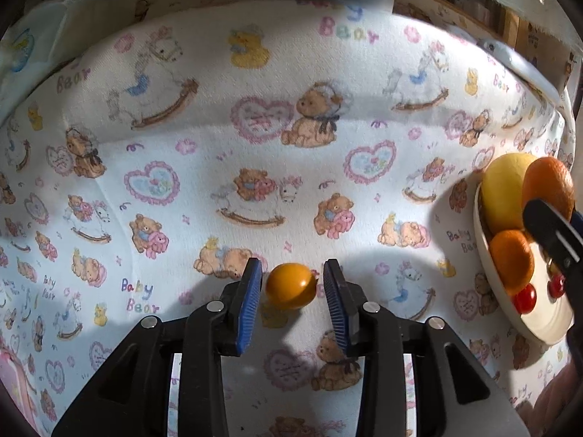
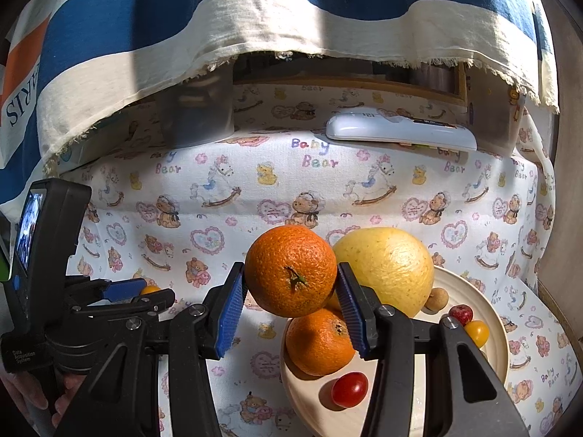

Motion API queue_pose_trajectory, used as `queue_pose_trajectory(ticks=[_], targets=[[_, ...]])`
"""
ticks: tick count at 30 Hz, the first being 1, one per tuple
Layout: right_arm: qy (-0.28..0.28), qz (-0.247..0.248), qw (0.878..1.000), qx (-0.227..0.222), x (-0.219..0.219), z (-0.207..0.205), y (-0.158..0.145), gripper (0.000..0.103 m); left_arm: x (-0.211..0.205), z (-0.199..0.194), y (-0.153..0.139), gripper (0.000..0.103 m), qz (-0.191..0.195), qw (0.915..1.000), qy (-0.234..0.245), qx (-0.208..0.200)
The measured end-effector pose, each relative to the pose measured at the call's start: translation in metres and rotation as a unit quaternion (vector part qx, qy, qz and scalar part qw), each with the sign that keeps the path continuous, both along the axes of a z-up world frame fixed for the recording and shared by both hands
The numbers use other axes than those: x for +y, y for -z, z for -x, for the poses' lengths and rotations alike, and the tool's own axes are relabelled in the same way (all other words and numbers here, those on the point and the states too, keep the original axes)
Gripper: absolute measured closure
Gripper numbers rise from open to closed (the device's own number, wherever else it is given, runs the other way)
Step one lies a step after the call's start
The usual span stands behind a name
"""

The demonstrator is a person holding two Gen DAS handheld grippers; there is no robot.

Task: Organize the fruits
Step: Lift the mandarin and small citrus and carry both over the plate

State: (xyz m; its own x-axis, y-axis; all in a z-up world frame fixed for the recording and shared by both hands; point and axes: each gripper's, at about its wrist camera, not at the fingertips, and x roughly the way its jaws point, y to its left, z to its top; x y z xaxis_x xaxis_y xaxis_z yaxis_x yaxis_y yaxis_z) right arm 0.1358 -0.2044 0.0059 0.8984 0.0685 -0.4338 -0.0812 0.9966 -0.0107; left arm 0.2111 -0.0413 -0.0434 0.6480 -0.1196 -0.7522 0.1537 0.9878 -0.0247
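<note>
My left hand-held gripper (image 1: 292, 284) stands spread astride the yellow cherry tomato (image 1: 290, 286), pads just clear, its long axis crossing the jaws; smooth, glossy, on the bear-print cloth (image 1: 182, 116). My right hand-held gripper (image 2: 289, 291) pinches a dimpled orange (image 2: 290, 270) above the plate (image 2: 492, 327).

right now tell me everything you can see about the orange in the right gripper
The orange is round, deep orange, with pebbled, glossy skin and a small green-brown stem scar facing the camera. It looks whole and unbruised. The right gripper is shut on it, blue ribbed pads pressing its left and right sides, holding it above the near edge of the cream plate. Behind it sits a large yellow citrus, below it a second orange; whether it touches either I cannot tell.
</note>
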Motion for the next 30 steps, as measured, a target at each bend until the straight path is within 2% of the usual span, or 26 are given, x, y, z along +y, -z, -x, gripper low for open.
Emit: queue_pose_trajectory(ticks=[7,14,20,26,30], targets=[[0.001,-0.001,1.0,0.002,0.0,-0.001,0.0,0.052,0.008,0.0,0.001,0.075,0.0,1.0,0.001,0.002],[0.0,-0.01,1.0,0.001,-0.002,0.0,0.0,0.052,0.006,0.027,-0.024,0.075,-0.003,0.9971,0.014,-0.075],[0.001,-0.014,1.0,-0.004,-0.004,0.004,-0.003,0.052,0.004,0.052,-0.044,0.075,-0.003,0.9898,0.023,-0.14],[0.003,-0.033,0.999,-0.032,-0.013,0.021,-0.027,0.052,-0.017,0.081,-0.07,0.075,0.004,0.9809,0.031,-0.192],[0.006,-0.019,0.999,-0.045,-0.033,0.044,-0.044,0.052,-0.025,0.098,-0.083,0.075,0.009,0.9758,0.044,-0.214]])
